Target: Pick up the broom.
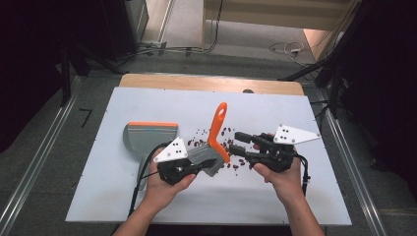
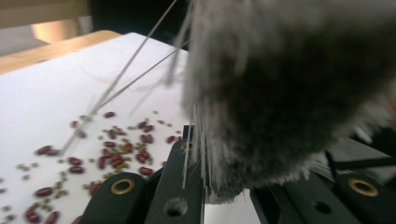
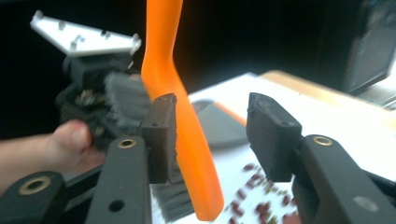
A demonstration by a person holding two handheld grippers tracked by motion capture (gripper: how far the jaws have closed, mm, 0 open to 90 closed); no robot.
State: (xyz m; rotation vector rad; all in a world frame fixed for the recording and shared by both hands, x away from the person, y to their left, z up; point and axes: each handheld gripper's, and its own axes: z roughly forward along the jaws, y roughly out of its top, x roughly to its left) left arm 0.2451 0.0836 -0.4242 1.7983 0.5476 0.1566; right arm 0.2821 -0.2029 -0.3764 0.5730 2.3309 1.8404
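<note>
1. In the left gripper view the brush's (image 2: 289, 93) grey bristles are a blur hiding most of the table (image 2: 42, 93); the jaws are cut off at the bottom edge.
2. No brand, label or writing can be read.
3. The grey dustpan (image 1: 147, 137) with an orange rim lies at 9 o'clock from the brush in the high view; whether anything is in it cannot be made out.
4. Red beans (image 1: 235, 164) lie scattered at mid-table, around the brush head.
5. The left gripper (image 1: 196, 167) is clenched on the bristle end; the orange handle (image 1: 219, 128) points toward 12 o'clock.
6. The right gripper (image 3: 212, 135) stands released, its jaws apart around the handle, which is against the left jaw and clear of the right.
</note>
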